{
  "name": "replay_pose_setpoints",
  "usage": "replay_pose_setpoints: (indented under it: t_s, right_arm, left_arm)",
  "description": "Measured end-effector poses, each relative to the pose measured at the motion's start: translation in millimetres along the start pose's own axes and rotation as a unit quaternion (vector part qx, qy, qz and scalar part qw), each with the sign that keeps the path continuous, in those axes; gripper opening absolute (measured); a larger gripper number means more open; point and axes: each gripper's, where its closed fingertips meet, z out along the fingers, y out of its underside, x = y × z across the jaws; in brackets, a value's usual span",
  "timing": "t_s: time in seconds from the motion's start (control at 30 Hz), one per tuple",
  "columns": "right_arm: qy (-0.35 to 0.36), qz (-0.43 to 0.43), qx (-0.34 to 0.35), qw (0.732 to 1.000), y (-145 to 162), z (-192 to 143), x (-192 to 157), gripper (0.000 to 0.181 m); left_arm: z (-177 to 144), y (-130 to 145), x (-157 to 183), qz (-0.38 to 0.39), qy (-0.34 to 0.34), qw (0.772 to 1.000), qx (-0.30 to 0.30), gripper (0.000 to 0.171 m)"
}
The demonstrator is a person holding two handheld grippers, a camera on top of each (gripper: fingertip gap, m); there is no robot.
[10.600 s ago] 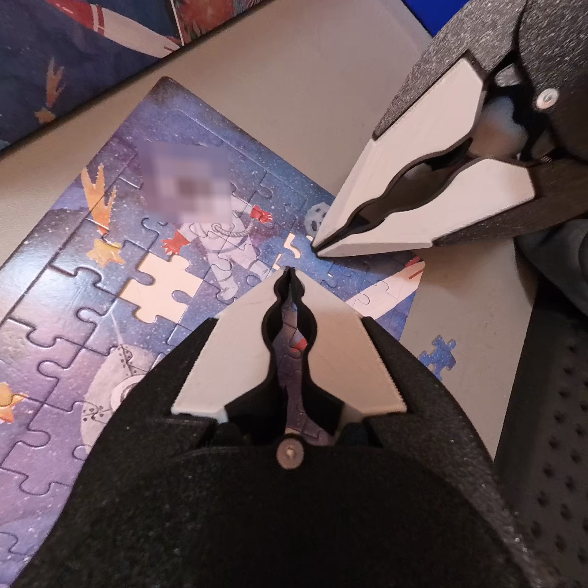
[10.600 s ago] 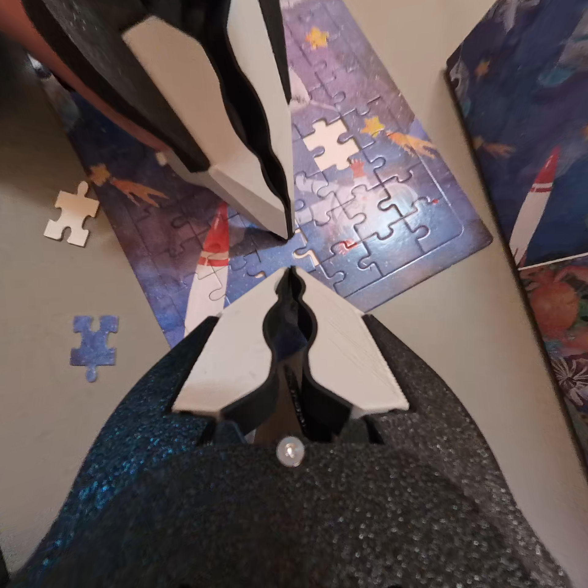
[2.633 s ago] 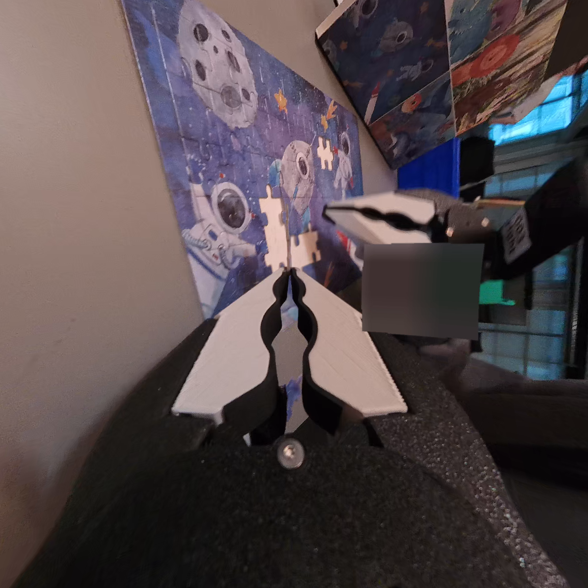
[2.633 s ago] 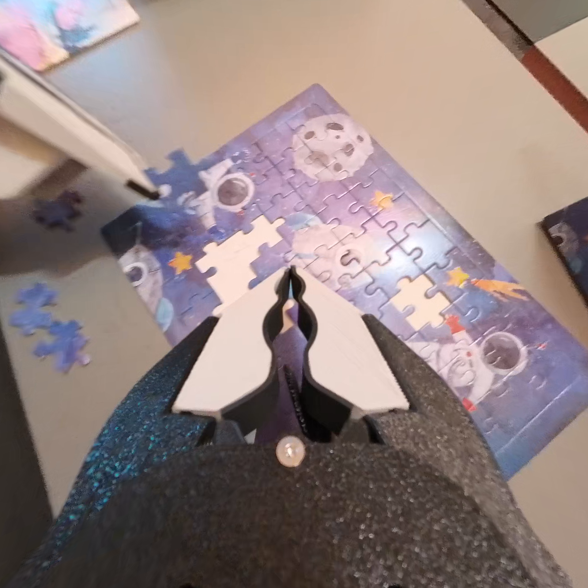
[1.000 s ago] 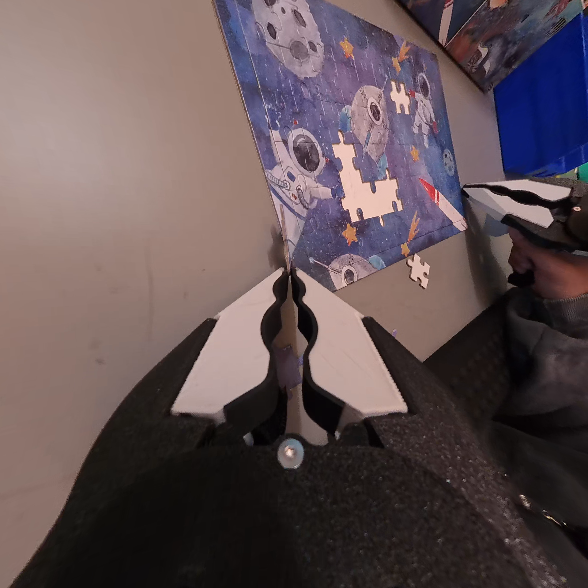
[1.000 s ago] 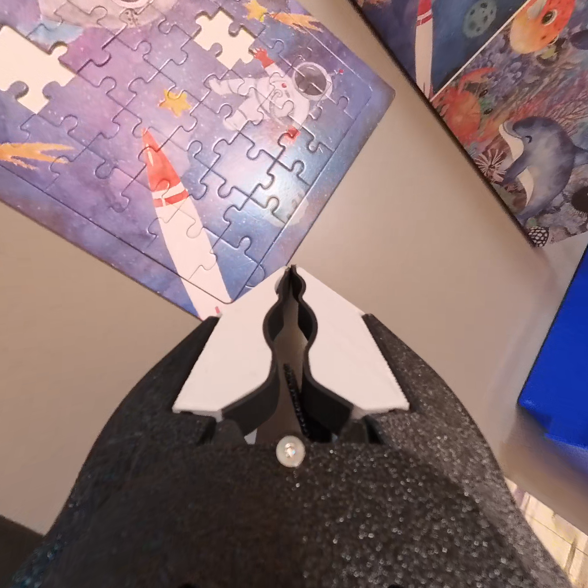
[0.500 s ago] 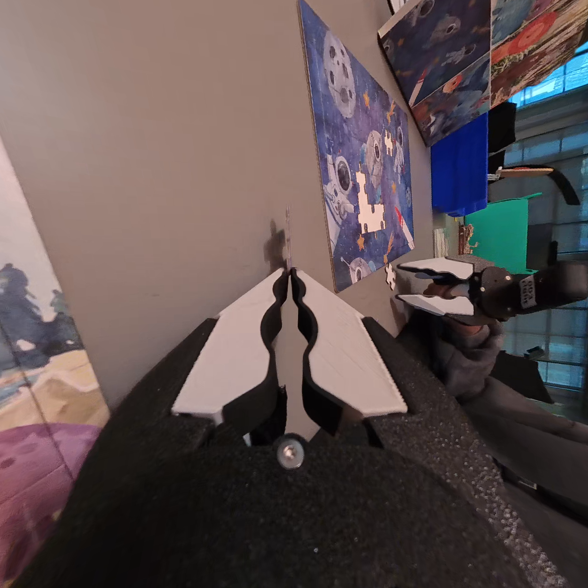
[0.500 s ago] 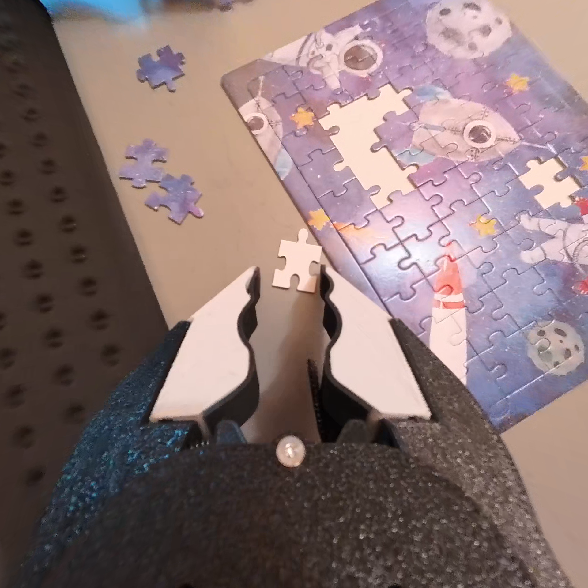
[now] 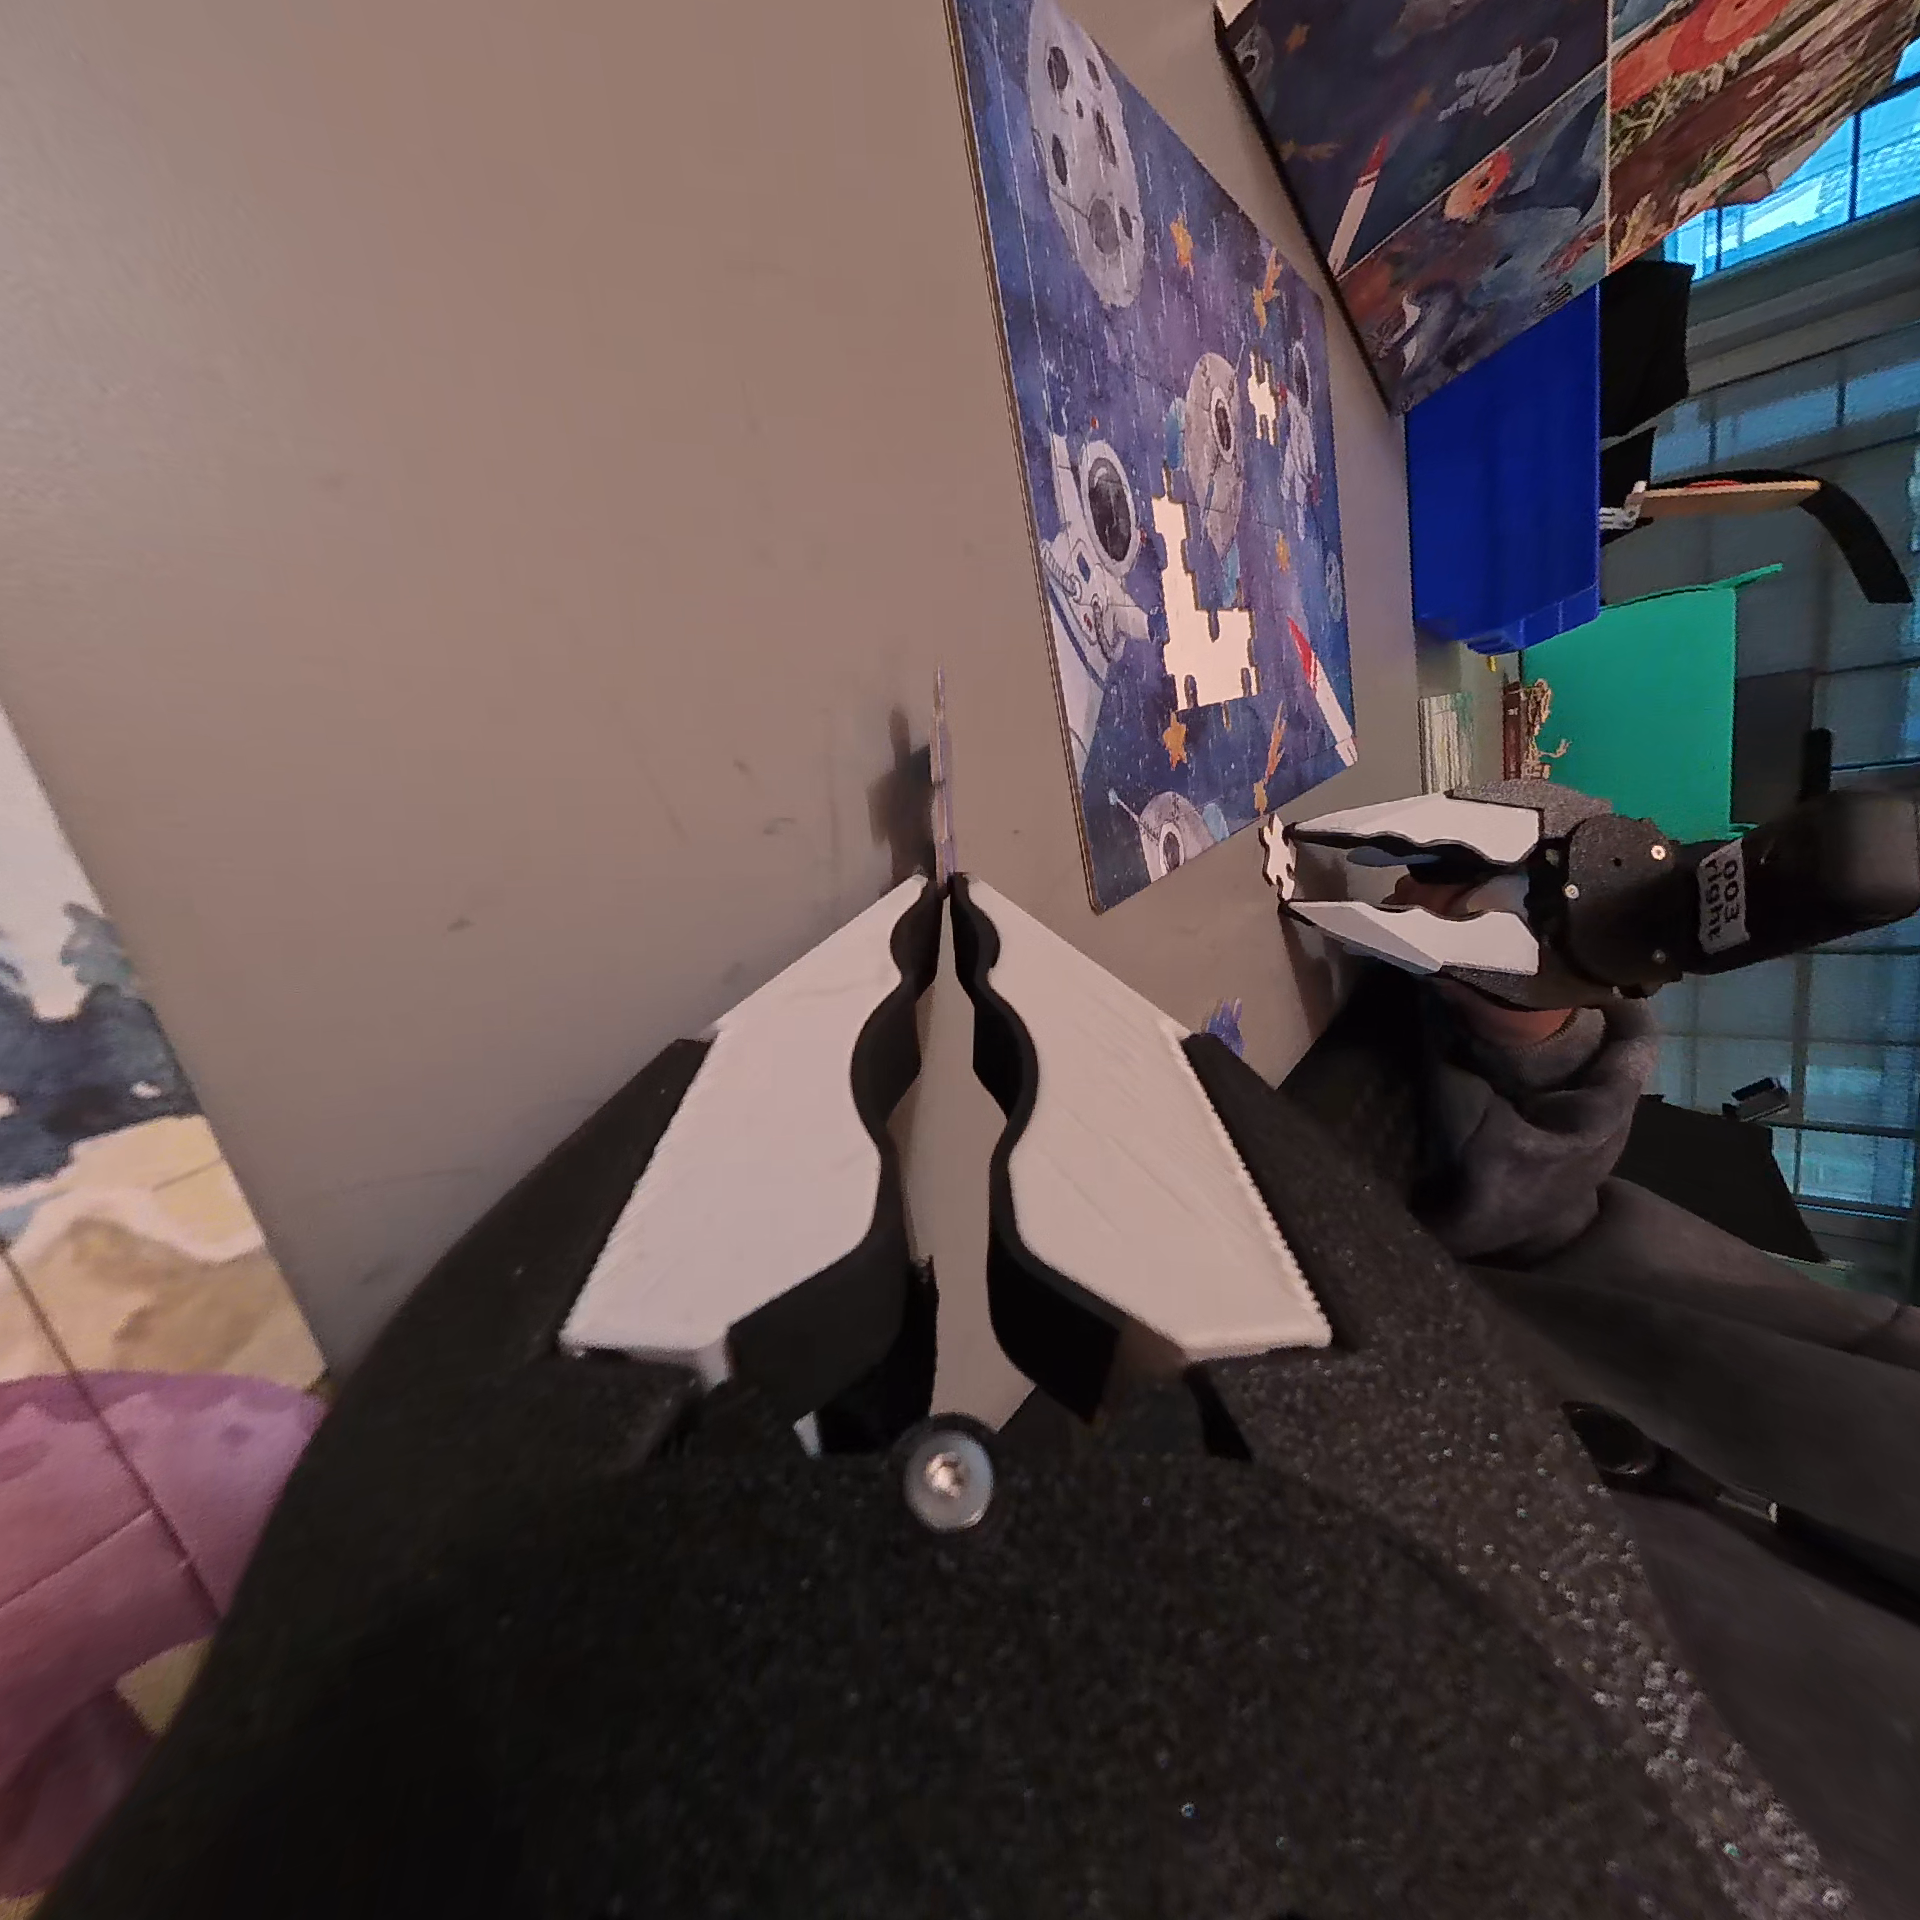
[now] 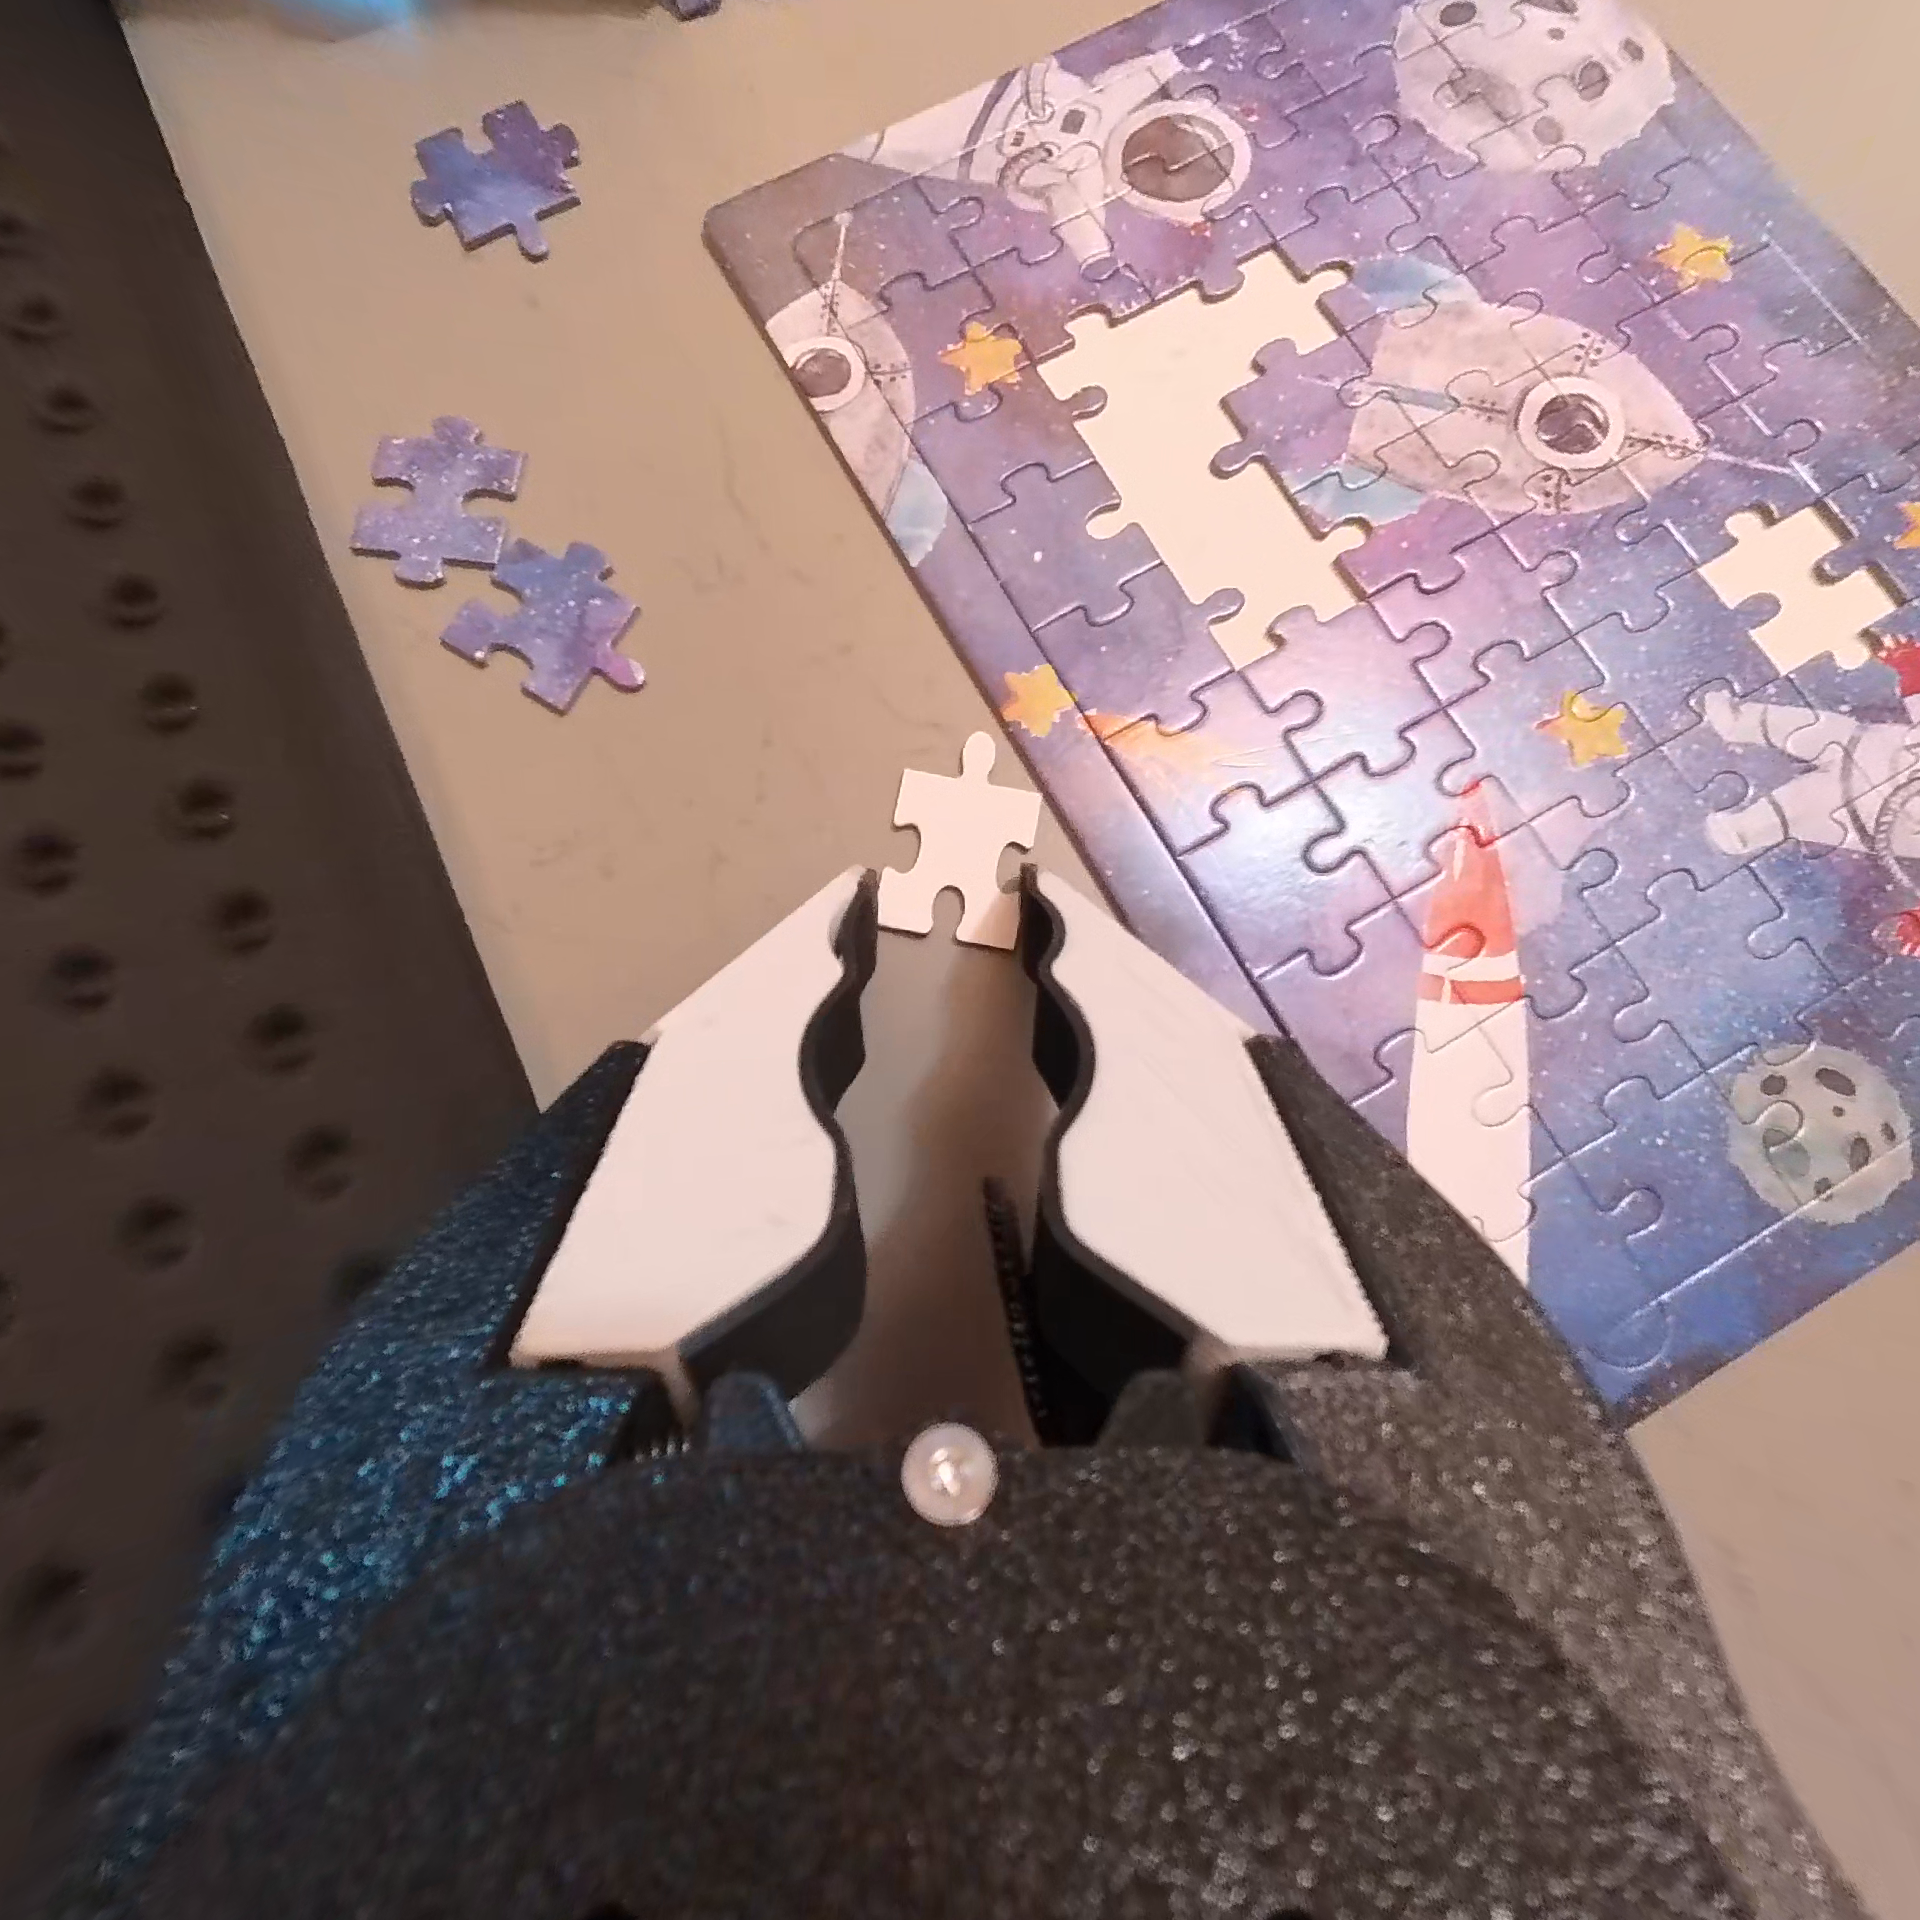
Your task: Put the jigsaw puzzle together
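The right gripper is reaching down to the beige tabletop with its white fingers spread apart, their tips flanking a face-down puzzle piece whose blank pale back is showing. That piece is lying just beside the near edge of the space-themed jigsaw puzzle; whether the tips are actually touching it cannot be told. The left gripper is staying off to the side above the bare table, its fingers pressed together on a thin puzzle piece seen edge-on, sticking out past the tips. In the left wrist view the right gripper is showing farther off at the puzzle's corner, jaws parted around the pale piece.

The puzzle is sitting flat and mostly assembled, showing astronauts, moons, stars and a red-and-white rocket. Two bare patches are remaining: a large irregular gap near the middle and a single-piece gap farther right. Three loose purple pieces are lying face-up on the table left of the puzzle, two of them touching, one apart. A dark perforated surface is bordering the table on the left.
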Motion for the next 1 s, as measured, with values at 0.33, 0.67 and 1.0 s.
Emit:
replay_pose_setpoints:
  t_s: [0.33, 0.67, 1.0]
  right_arm:
    - [-0.020, 0.001, -0.012, 1.000, 6, -7, -1, 0.022]
    - [-0.033, -0.008, -0.028, 0.999, 9, -13, -3, 0.026]
    - [-0.129, -0.107, -0.006, 0.986, -34, 20, -74, 0.031]
  left_arm:
    - [-5, 4, 7, 0.026, -0.007, 1.000, -0.016, 0.025]
    - [-38, 14, -12, 0.139, -0.172, 0.974, -0.045, 0.036]
    - [-46, 45, 34, 0.297, -0.122, 0.945, -0.054, 0.036]
